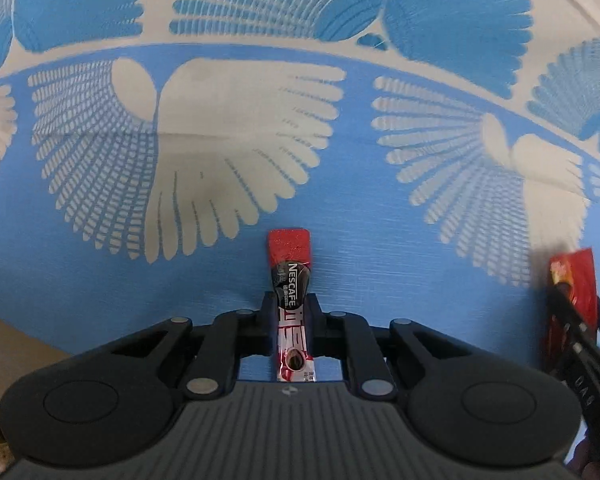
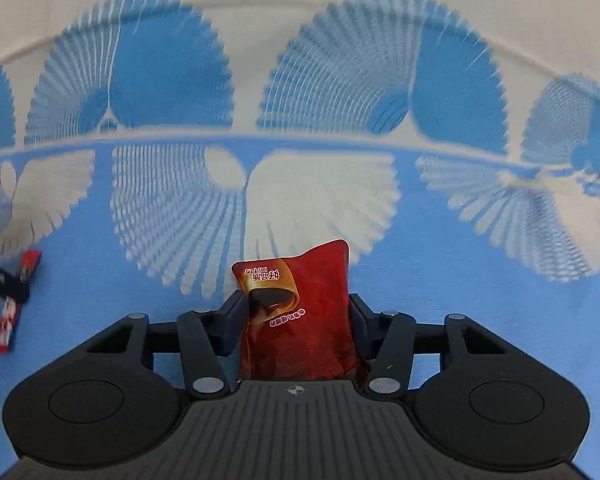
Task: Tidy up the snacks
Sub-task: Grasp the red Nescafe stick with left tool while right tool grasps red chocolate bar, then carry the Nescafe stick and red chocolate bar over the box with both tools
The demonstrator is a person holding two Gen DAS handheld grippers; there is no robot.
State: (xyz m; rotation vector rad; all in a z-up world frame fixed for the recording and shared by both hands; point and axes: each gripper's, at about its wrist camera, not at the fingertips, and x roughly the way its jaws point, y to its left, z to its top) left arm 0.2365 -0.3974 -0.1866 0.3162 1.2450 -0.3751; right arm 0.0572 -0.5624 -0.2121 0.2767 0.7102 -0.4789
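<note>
Your left gripper [image 1: 291, 304] is clenched on a slim Nescafé coffee stick [image 1: 291, 300], its fingers pinching the stick at mid-length so the red top end pokes out ahead, over the tablecloth [image 1: 100, 288]. Your right gripper [image 2: 296, 312] is clamped on a red snack pouch [image 2: 300, 320], one finger against each side edge, the pouch's printed end forward. The two grippers sit near each other: each shows at the edge of the other's view. Beneath both lies the blue cloth with white fan shapes, turning white with blue fans farther out.
</note>
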